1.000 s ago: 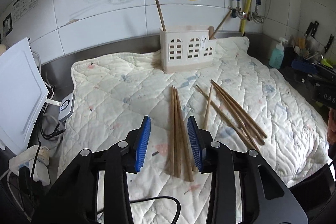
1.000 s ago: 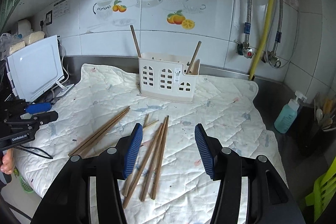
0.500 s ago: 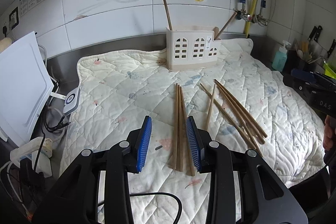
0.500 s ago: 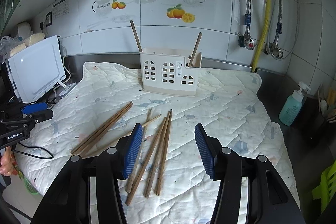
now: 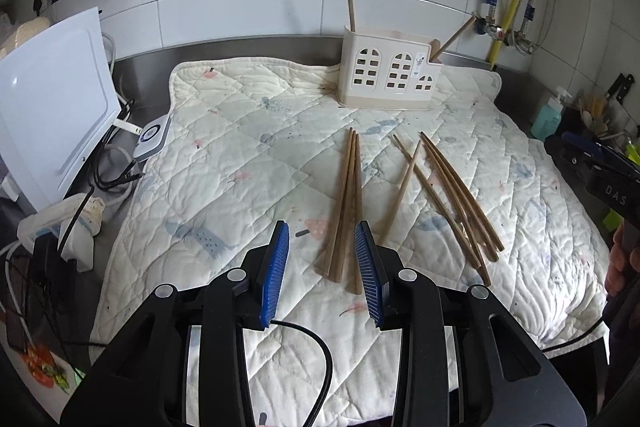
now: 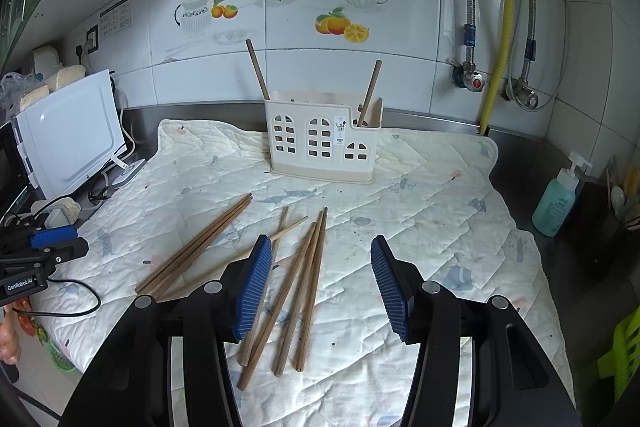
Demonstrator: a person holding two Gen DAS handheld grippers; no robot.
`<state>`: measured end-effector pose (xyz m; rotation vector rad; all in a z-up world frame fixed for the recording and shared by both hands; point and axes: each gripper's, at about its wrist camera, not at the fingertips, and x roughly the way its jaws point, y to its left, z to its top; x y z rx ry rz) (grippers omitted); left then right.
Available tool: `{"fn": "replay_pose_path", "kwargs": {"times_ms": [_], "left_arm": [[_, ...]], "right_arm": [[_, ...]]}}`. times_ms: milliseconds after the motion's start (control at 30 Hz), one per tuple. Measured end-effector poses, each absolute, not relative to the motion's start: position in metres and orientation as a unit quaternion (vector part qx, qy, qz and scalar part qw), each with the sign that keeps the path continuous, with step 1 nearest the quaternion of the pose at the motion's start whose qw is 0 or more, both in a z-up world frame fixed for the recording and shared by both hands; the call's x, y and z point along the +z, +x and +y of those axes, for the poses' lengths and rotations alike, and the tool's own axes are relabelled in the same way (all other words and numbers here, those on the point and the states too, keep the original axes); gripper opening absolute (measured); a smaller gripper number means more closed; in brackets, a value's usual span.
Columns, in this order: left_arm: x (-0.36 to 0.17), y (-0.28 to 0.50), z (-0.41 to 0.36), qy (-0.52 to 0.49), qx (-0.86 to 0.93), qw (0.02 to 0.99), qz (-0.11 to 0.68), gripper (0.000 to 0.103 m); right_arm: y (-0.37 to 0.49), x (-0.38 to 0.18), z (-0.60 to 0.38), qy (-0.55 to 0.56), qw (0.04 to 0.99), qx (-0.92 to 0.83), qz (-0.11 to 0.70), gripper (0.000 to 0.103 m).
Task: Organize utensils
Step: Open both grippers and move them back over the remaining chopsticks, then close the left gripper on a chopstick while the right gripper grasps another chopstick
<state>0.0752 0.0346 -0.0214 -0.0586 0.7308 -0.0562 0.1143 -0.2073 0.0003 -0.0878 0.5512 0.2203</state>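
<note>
Several brown wooden chopsticks lie on a white quilted mat (image 5: 248,187). One bundle (image 5: 346,203) lies just ahead of my open, empty left gripper (image 5: 322,275). A looser group (image 5: 456,195) lies to its right. In the right wrist view that looser group (image 6: 300,287) lies under and ahead of my open, empty right gripper (image 6: 320,291), and the other bundle (image 6: 196,247) lies to its left. A cream utensil holder (image 5: 390,73) with arched windows stands at the back and shows in the right wrist view (image 6: 322,141) too. It holds two upright sticks.
A white appliance (image 5: 48,107) with cables stands left of the mat. A teal soap bottle (image 6: 558,201) stands on the steel counter at the right. Pipes and a yellow hose (image 6: 500,27) run down the tiled wall. The other gripper shows at each view's edge.
Both grippers have drawn back and up a little from the mat. Their jaws stay open. The chopsticks have not moved.
</note>
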Motion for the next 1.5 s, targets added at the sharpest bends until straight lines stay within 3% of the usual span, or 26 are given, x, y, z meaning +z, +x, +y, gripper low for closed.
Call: {"fn": "replay_pose_path", "kwargs": {"times_ms": [400,667,733,1500], "left_arm": [[-0.055,0.061,0.043,-0.086,0.053,0.926,0.365,0.034],[-0.068,0.085,0.033,-0.070,0.035,0.920,0.384,0.034],[-0.074,0.093,0.031,-0.066,0.027,0.916,0.395,0.027],[-0.110,0.135,0.019,-0.020,-0.013,0.892,0.451,0.021]], "right_arm": [[0.118,-0.015,-0.207,-0.038,0.949,0.112,0.291,0.050],[0.120,-0.019,-0.206,-0.035,0.948,0.118,0.295,0.050],[0.121,-0.019,-0.205,-0.034,0.947,0.119,0.296,0.050],[0.134,-0.039,-0.209,-0.023,0.938,0.119,0.324,0.050]]}}
